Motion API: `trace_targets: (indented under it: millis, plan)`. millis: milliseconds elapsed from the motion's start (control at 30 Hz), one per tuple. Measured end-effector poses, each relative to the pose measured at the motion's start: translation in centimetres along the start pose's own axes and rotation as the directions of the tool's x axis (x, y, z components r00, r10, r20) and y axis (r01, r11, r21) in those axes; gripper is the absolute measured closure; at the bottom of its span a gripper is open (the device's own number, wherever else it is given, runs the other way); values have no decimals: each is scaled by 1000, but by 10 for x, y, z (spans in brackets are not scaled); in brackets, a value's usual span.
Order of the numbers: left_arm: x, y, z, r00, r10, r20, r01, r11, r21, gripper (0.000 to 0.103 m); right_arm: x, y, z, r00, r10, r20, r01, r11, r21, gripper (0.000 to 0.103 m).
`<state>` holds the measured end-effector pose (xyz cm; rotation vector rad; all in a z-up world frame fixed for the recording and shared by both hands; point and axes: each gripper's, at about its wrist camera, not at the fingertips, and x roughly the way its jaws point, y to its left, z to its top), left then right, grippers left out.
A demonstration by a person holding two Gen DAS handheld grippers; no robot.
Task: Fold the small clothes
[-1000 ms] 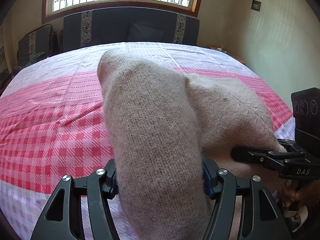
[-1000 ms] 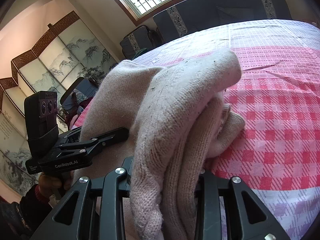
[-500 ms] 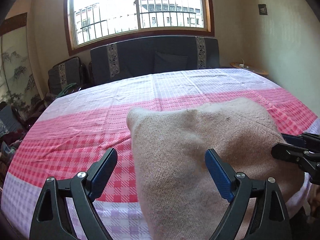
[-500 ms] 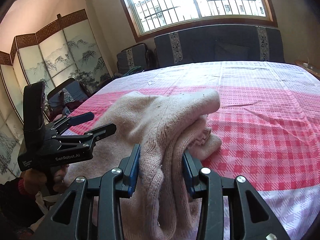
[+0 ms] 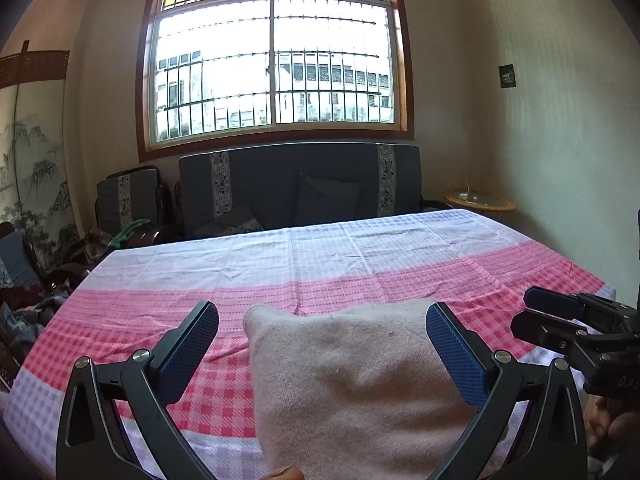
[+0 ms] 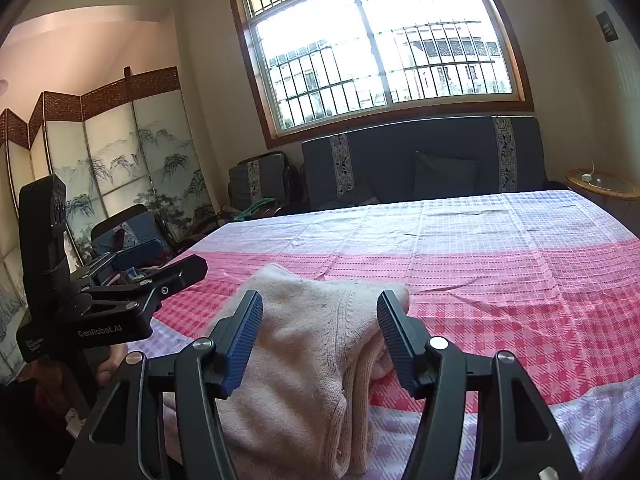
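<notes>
Beige knit sweater (image 5: 352, 384) lies folded at our bed's (image 5: 360, 256) near edge; our left gripper (image 5: 322, 340) and right gripper (image 6: 320, 320), jaws just opening, stand clear of it.

Checked bedspread (image 5: 320, 264), dark sofa (image 5: 296, 184), barred window (image 5: 272, 64).

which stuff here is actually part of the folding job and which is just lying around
Part of the job:
- sweater, folded on the checked cloth
- left gripper, jaws just opened clear of it
- right gripper, jaws just opened clear of it

Just lying about:
- sofa
- side table
- painted screen
- clothes pile
</notes>
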<state>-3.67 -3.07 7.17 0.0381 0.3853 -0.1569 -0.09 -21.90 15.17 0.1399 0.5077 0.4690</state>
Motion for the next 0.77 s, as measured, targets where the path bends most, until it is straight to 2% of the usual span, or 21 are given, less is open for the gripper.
trace_targets:
  millis: [67, 367, 433, 533, 667, 767]
  plan:
    - [-4, -2, 5, 1000, 10, 11, -10, 1000, 0, 0, -1, 2, 0, 1000, 3, 1, -3, 1000, -2, 45]
    - [-8, -1, 10, 999, -43, -9, 42, 998, -42, 0, -8, 4, -4, 1000, 6, 5, -6, 1000, -6, 44]
    - [-5, -3, 7, 1000, -2, -19, 1, 999, -44, 0, -7, 4, -4, 1000, 6, 3, -6, 1000, -8, 43]
    - [-6, -7, 2, 996, 83, 14, -83, 996, -25, 0, -6, 7, -7, 1000, -8, -6, 7, 1000, -21, 42]
    - [-7, -4, -2, 994, 101, 32, -99, 994, -39, 0, -6, 11, -8, 999, -53, -5, 53, 997, -50, 42]
    - [-3, -1, -2, 995, 98, 1, -97, 994, -57, 0, -8, 15, -8, 996, -90, 4, 90, 993, -72, 35]
